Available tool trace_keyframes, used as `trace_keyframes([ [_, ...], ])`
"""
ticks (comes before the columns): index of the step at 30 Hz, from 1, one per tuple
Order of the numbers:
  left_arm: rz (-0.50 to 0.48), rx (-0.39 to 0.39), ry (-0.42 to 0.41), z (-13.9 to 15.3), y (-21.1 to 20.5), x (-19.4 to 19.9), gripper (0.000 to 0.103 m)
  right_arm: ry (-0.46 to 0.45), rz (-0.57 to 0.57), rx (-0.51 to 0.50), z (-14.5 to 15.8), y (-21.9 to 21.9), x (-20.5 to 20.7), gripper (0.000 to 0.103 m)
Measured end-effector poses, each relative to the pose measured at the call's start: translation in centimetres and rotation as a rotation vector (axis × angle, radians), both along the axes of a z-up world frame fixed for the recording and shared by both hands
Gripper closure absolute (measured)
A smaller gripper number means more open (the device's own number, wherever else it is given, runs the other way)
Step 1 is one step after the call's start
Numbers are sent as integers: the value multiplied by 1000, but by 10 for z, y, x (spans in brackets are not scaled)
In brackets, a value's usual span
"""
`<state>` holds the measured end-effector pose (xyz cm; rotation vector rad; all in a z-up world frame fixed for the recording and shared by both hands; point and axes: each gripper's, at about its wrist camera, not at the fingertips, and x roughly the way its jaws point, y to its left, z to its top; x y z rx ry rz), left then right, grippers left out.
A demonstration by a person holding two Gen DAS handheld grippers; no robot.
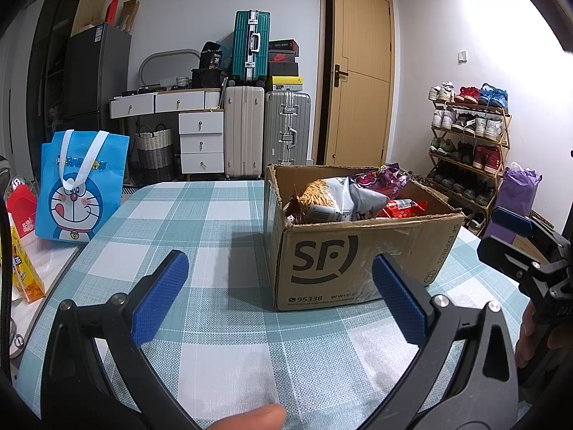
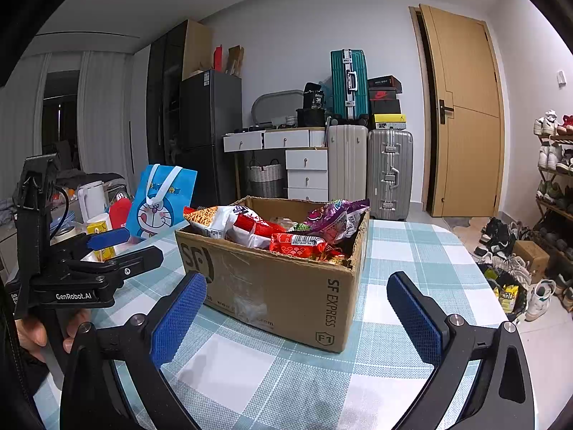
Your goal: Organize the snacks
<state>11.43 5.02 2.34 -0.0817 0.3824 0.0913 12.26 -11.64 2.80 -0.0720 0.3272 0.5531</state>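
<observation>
Left wrist view shows our left gripper (image 1: pixel 279 301) with jaws wide apart and holding nothing, low over the checked table (image 1: pixel 215 376). Our right gripper (image 2: pixel 295 313) is the same — spread and empty. The cardboard box (image 2: pixel 286 286) stands near the far edge of the table, and the snack packets (image 2: pixel 272 231) lie piled inside it. We judge this fits either packets waiting to be sorted out or packets already gathered in — so we cannot name the next move.
</observation>
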Motion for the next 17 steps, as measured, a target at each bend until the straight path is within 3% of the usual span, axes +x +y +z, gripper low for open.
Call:
trace_keyframes([
  [17,4,0,-2,0,0,0,1,-1,0,1,0,0,0,0],
])
